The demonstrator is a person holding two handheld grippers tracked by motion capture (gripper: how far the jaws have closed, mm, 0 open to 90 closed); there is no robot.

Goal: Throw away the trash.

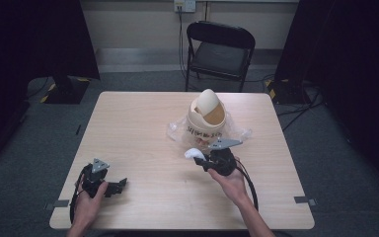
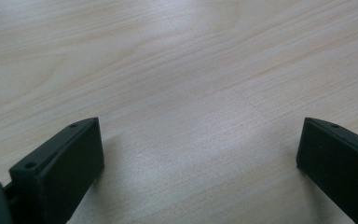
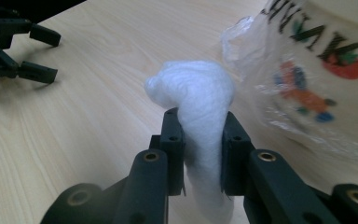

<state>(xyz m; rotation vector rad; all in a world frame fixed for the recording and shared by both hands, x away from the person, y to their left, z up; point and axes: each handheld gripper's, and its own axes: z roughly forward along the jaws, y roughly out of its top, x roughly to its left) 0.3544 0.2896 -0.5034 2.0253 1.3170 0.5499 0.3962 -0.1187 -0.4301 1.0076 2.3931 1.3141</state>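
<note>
High view: right tool [image 1: 201, 160] at centre frame, clamped on white cotton wad [image 1: 193, 153], just below the beige swing-lid bin [image 1: 207, 118] on its clear plastic bag [image 1: 237, 132]. Left tool [image 1: 114, 186] lower left on the desk [image 1: 128, 128], released.

Left gripper view: jaws wide apart over bare desk [image 2: 191, 70].

Right gripper view: cotton wad [image 3: 200, 100] pinched between jaws mid-frame; bin [image 3: 335, 46] upper right; left tool [image 3: 39, 53] upper left.

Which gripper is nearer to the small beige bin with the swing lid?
Right. The right gripper, shut on a white cotton wad, is just in front of the bin. The left gripper rests open, far off near the table's front-left corner.
</note>
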